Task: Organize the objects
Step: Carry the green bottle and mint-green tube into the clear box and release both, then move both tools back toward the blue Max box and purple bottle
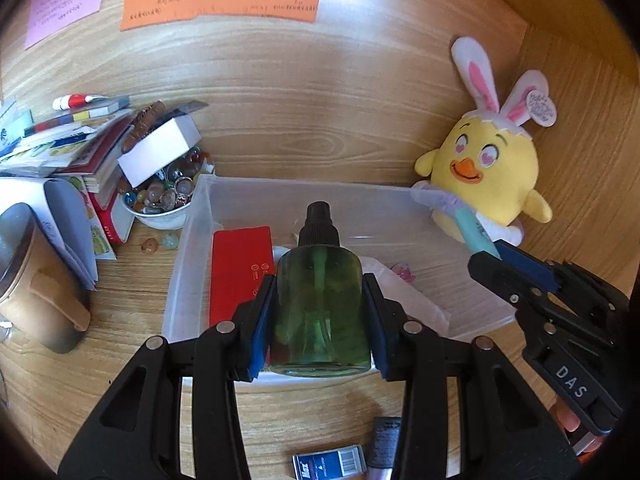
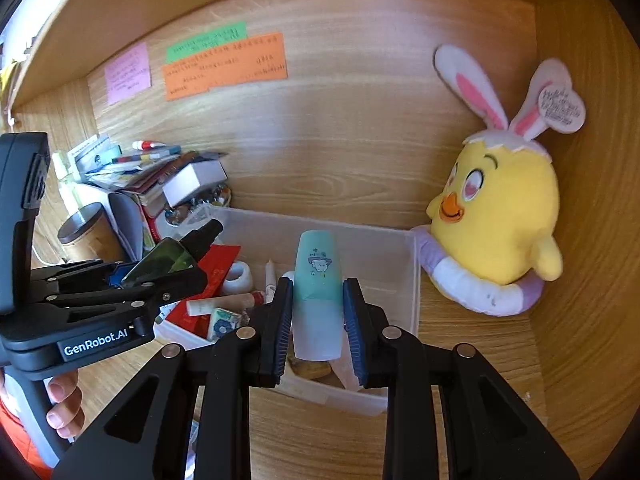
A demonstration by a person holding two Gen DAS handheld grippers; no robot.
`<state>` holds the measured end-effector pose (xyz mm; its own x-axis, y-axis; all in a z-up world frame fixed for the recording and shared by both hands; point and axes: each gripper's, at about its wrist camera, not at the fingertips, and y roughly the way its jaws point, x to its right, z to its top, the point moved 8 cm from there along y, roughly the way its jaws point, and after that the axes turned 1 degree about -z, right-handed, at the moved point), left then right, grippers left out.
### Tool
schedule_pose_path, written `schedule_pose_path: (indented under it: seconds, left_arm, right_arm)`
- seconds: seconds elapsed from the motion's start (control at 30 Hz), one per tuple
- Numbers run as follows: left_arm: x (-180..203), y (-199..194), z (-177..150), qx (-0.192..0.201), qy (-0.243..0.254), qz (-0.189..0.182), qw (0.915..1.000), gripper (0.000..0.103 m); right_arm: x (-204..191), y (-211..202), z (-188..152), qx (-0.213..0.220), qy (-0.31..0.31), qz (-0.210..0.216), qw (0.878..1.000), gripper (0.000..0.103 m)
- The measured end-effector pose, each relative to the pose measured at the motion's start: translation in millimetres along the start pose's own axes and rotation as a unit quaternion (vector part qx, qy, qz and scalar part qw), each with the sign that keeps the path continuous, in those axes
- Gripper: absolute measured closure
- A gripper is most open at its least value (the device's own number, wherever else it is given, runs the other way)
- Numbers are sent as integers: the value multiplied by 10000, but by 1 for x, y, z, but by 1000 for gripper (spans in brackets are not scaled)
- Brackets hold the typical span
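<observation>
Clamped between the blue pads of the left hand-held gripper [image 1: 320, 320], a green spray bottle [image 1: 320, 300] is seen in the left wrist view, gripped around its round body with the black pump cap pointing away. It is held over the near edge of a clear plastic bin [image 1: 200, 216] that stands on the tabletop [image 1: 120, 360]. A red box [image 1: 240, 268] lies in the bin. The bottle appears to be smooth plastic, stiff and light, possibly slippery; the mid-body hold is judged sound, as the cap could pull off.

In the right wrist view, a mint-green capped tube [image 2: 317, 296] is pinched by the right hand-held gripper [image 2: 318, 320] across its pale lower half, upright, above the bin's near right part. It looks rigid and light; a hold below the cap seam seems best. A yellow chick plush [image 2: 496, 224] sits just beside the bin, soft and easily nudged.
</observation>
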<state>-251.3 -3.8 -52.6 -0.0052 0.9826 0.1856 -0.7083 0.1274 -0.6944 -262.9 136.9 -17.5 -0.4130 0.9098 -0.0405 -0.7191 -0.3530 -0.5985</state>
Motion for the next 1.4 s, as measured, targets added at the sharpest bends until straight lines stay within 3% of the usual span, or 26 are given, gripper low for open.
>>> schedule_pose_path:
  seconds: [0.17,0.43,0.83,0.93,1.07,1.13,1.2,1.3,1.4]
  left_arm:
    - [-10,12,-3,5,-7,232,9997,62]
    - [-13,26,-10,-187,-94,-11,9998,62]
    - [-3,10,-8,-81,-11,-180,9998,61]
    - [-5,0,-6,11,-25,-152,9999,56]
    - [-5,-15,-5,174,49,-61,9998,46]
    - [-5,-23,-5,239,123,-3,9996,43]
    - [-4,-31,-9,298,198,64,9993,31]
    - [-5,-42,-16,400,253,132,9988,19]
    - [-6,-50,-25,385,318,143,9987,15]
  right_arm:
    - [5,23,-9,-254,-11,-119,9996,80]
    - [3,43,-19,-472,-81,-130,9988,80]
    - [-1,59,-26,-662,-237,-221,9973,80]
    - [-3,58,-26,-657,-298,-242,9971,80]
    - [-7,52,-25,-615,-321,-171,9974,66]
    - [-8,47,-24,-566,-337,-160,9977,65]
    - [-10,41,-23,-518,-339,-144,9980,62]
    - [-14,27,-24,-404,-363,-137,9984,50]
    - [-20,12,-27,-253,-471,-141,9985,37]
